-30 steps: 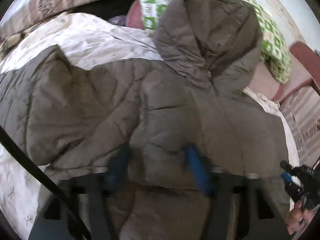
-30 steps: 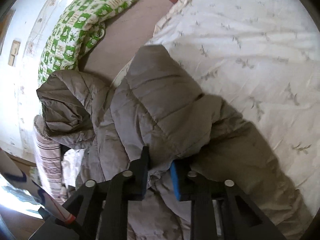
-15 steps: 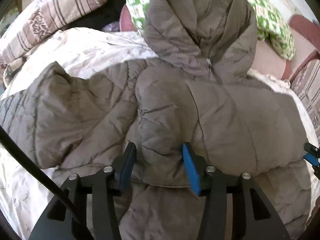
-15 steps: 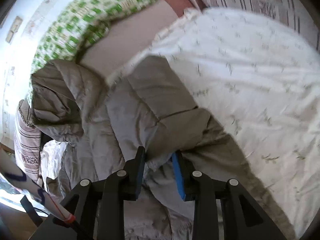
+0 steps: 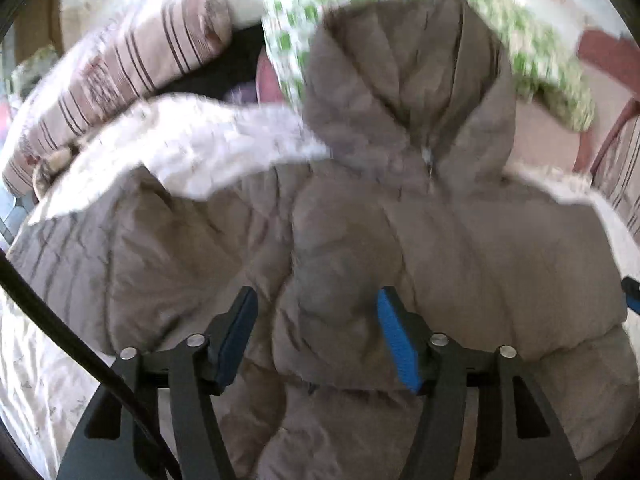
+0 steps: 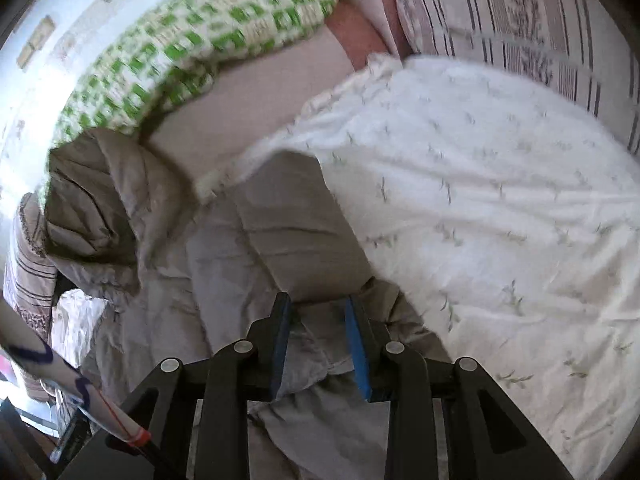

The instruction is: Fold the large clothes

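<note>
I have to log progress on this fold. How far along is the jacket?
Early. Done: the jacket lies spread on the bedsheet, one sleeve folded across its body. In hand: both hand-held grippers, left and right, open over the padding. Left: the other sleeve, the hood, then folding the body.

black gripper frames (image 5: 316, 336), blue pads (image 5: 398, 344), silver screws (image 6: 394, 347)

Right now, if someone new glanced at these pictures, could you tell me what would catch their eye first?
The big grey-brown puffer jacket sprawls across the white sprigged bedspread, its hood at the far end toward the green-and-white checked pillow. The left tool is open over the jacket's middle. The right tool straddles the folded-in sleeve.
</note>
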A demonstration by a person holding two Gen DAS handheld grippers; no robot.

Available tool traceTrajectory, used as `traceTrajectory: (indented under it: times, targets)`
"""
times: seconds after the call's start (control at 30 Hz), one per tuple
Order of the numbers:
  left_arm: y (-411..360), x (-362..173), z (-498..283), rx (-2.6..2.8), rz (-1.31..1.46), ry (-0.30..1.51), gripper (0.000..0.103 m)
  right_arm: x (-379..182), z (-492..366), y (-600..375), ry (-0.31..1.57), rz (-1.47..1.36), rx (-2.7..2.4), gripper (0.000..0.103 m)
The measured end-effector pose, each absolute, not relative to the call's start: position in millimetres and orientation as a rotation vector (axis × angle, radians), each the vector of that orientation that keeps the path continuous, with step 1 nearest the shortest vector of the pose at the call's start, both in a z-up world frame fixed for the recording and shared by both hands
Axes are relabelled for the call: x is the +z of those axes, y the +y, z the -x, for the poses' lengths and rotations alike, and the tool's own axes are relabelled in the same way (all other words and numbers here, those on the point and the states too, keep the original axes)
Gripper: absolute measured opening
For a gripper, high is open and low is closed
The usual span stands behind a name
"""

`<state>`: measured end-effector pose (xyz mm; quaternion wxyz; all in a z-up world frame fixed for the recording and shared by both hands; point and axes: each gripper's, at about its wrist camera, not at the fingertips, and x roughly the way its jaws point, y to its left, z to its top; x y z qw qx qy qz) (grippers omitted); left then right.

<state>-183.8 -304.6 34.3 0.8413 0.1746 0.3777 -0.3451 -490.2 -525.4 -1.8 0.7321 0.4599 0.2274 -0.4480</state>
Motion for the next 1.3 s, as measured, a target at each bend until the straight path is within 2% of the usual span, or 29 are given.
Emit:
traceTrajectory:
  times: [0.13,0.2,0.3,0.5,0.77,1.0,1.17,1.3]
  targets:
    - [-306.8,20.6,174.2,-0.701,-0.382,0.862,0.076,-22.6,478.6,-531.4,0.586,-1.025,-0.961,0.031]
    - [-305.2,19.6,173.6,-0.698,-0.383,0.868,0.078,-23.5,477.3,-532.5,0.597,-1.023,-0.96,0.031]
    - [-302.8,21.1,176.1,-0.698,-0.388,0.856,0.078,-10.1,475.9,-525.2,0.609,-0.98,-1.009,0.031]
    - [-288.9,47.4,182.9,-0.693,-0.315,0.756,0.077,46.8,450.3,-482.9,0.497,-0.727,-0.974,0.032]
    - [-281.0,51.0,172.8,-0.684,-0.265,0.796,0.077,27.4,383.8,-445.4,0.611,-0.66,-0.743,0.032]
    - [-277.7,54.1,172.2,-0.701,-0.251,0.826,0.077,-2.5,358.2,-453.3,0.746,-0.671,-0.726,0.035]
    - [-258.3,68.3,164.5,-0.696,-0.176,0.843,0.077,20.2,364.0,-438.5,0.675,-0.619,-0.737,0.036]
    - [-234.4,83.4,149.9,-0.669,-0.113,0.835,0.077,38.9,360.3,-419.5,0.635,-0.544,-0.72,0.045]
